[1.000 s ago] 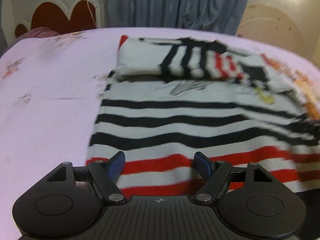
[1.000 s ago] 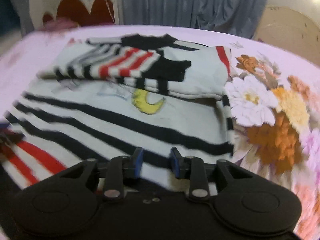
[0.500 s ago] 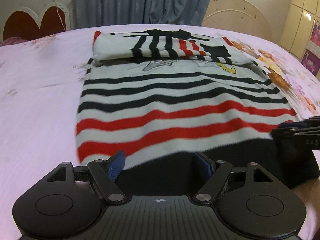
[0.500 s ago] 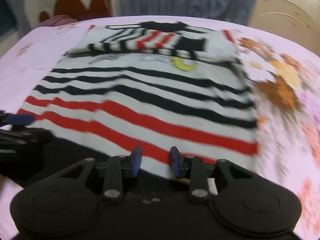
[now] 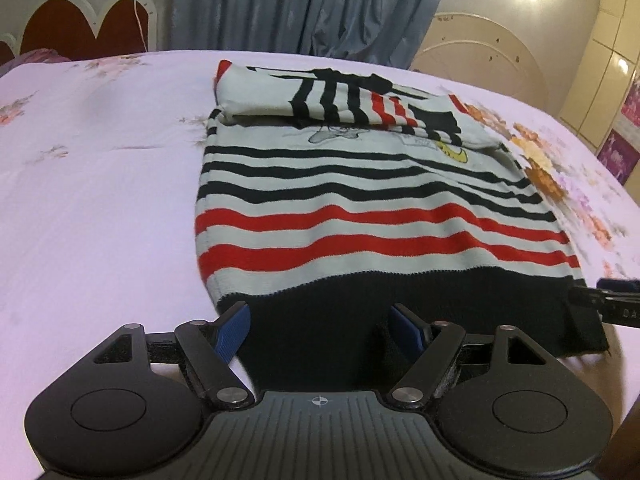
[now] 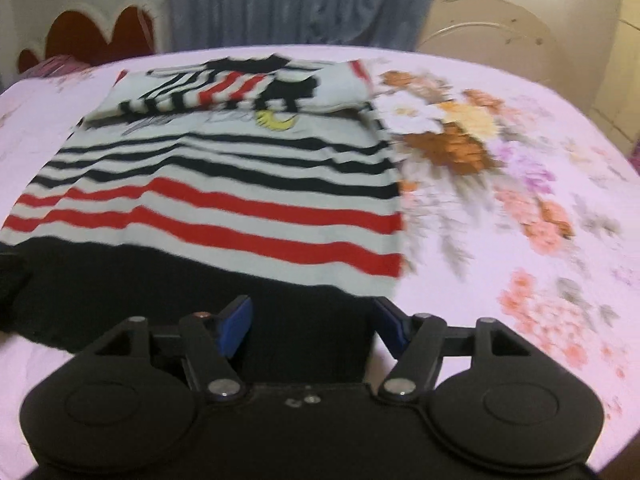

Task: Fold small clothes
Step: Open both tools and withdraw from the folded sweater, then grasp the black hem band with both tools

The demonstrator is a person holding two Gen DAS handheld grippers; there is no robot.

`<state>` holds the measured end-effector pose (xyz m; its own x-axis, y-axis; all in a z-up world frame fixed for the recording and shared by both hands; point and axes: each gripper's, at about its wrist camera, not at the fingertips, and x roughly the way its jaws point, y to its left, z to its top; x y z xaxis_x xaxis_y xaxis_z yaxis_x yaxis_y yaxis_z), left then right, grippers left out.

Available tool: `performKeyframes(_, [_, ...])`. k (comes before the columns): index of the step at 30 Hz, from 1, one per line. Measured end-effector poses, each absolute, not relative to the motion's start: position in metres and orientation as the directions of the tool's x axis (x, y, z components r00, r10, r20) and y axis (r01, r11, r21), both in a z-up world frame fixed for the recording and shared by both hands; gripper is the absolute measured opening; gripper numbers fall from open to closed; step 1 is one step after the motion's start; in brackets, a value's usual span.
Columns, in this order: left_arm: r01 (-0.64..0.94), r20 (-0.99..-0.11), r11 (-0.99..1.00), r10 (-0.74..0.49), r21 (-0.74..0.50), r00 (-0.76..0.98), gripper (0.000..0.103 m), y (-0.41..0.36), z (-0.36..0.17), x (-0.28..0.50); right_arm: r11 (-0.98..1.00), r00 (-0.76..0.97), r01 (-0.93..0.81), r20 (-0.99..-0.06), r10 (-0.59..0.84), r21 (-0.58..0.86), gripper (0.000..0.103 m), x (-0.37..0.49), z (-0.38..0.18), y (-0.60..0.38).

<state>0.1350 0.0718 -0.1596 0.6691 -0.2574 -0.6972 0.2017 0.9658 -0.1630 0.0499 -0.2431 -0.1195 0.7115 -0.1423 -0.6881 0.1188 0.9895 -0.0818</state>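
Note:
A small knit sweater (image 5: 360,216) with black and red stripes on white lies flat on the bed, its sleeves (image 5: 360,100) folded across the chest at the far end. Its black hem band (image 5: 400,304) is nearest to me. My left gripper (image 5: 320,326) is open over the hem's left part, and the dark band shows between its blue pads (image 5: 234,326) without being pinched. My right gripper (image 6: 312,320) hangs over the hem's right corner (image 6: 320,308) with its jaws opening and the pads clear of the cloth. The right gripper (image 5: 608,306) also shows at the edge of the left wrist view.
The pink bedsheet (image 5: 100,200) has a floral print (image 6: 460,136) to the right of the sweater. A red and white headboard (image 5: 88,28) and blue curtains (image 5: 300,4) stand beyond the bed. The near edge of the bed is just below the hem.
Both grippers have drawn back from the middle of the sweater to its black hem. The right gripper's jaws have gone from nearly shut to wide apart. The left jaws stayed wide.

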Motion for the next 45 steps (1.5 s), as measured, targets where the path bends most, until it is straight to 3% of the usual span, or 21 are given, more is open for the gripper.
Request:
performKeyframes(10, [0.134,-0.741,0.969,-0.243,-0.205,0.626,0.076,0.097,-0.166,0.137,0.982,0.688,0.187,-0.711,-0.144,-0.018,0.065,0.037,-0.123,-0.265])
performKeyframes(16, [0.157,-0.761,0.963,-0.269,-0.219,0.59,0.076,0.101,-0.174,0.132,0.984,0.669,0.173,-0.738,-0.089,0.038,0.055,0.036,-0.131,-0.265])
performKeyframes(20, [0.137,-0.762,0.954,-0.295,-0.266,0.576,0.076,0.102,-0.174,0.136,0.986,0.66,0.153,-0.75,-0.053,0.065,0.038,0.039,-0.131,-0.262])
performKeyframes(26, [0.117,-0.773,0.913,-0.394,-0.391,0.498,0.075,0.102,-0.173,0.145,0.979,0.646,0.162,-0.763,-0.007,0.127,0.038,0.042,-0.128,-0.264])
performKeyframes(28, [0.122,-0.767,0.902,-0.417,-0.413,0.488,0.063,0.1,-0.175,0.148,0.976,0.638,0.163,-0.77,0.008,0.145,0.037,0.044,-0.13,-0.264])
performKeyframes(29, [0.127,-0.766,0.9,-0.424,-0.418,0.483,0.041,0.098,-0.176,0.15,0.977,0.636,0.161,-0.772,0.008,0.143,0.034,0.046,-0.131,-0.264])
performKeyframes(30, [0.119,-0.766,0.894,-0.433,-0.432,0.474,0.03,0.098,-0.178,0.152,0.977,0.636,0.161,-0.772,0.006,0.141,0.032,0.046,-0.131,-0.264])
performKeyframes(32, [0.111,-0.761,0.888,-0.442,-0.447,0.475,0.019,0.099,-0.18,0.155,0.975,0.635,0.162,-0.773,0.015,0.153,0.015,0.048,-0.13,-0.265])
performKeyframes(33, [0.119,-0.759,0.885,-0.448,-0.449,0.473,0.014,0.099,-0.18,0.156,0.974,0.632,0.161,-0.775,0.024,0.161,0.014,0.049,-0.129,-0.266])
performKeyframes(38, [0.152,-0.708,0.862,-0.486,-0.483,0.513,0.01,0.098,-0.164,0.16,0.971,0.634,0.143,-0.771,0.058,0.191,0.01,0.054,-0.118,-0.27])
performKeyframes(45, [0.202,-0.576,0.83,-0.515,-0.519,0.634,0.01,0.099,-0.113,0.194,0.954,0.73,0.078,-0.668,0.143,0.289,0.01,0.077,-0.066,-0.279])
